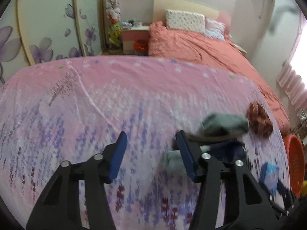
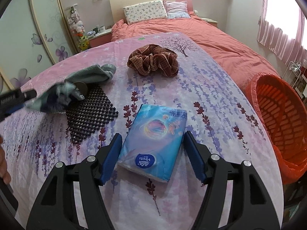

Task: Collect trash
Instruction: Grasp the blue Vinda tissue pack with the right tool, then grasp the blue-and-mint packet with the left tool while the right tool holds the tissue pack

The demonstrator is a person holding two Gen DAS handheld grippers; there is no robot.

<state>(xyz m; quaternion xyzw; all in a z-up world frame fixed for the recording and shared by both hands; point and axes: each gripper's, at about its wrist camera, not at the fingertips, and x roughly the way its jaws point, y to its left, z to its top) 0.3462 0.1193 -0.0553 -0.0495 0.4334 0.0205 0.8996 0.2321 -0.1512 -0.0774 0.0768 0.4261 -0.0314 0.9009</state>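
Right gripper [image 2: 152, 158]: fingers apart, straddling tissue pack [image 2: 153, 143], not pressing it.
Left gripper [image 1: 151, 153]: fingers apart, nothing between.
Pack: on desk [image 2: 211, 95], bin [image 2: 278, 118] to its right.

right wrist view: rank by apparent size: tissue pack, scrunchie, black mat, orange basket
1. Orange basket, though cut off at the frame edge.
2. Tissue pack, nearest the camera, so inflated.
3. Black mat and scrunchie: too alike to rank; mat partly covered.

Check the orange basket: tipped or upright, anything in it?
Tipped toward the table, mouth facing the camera. The orange basket shows bare slatted walls inside; no trash visible, though its lower part is hidden.
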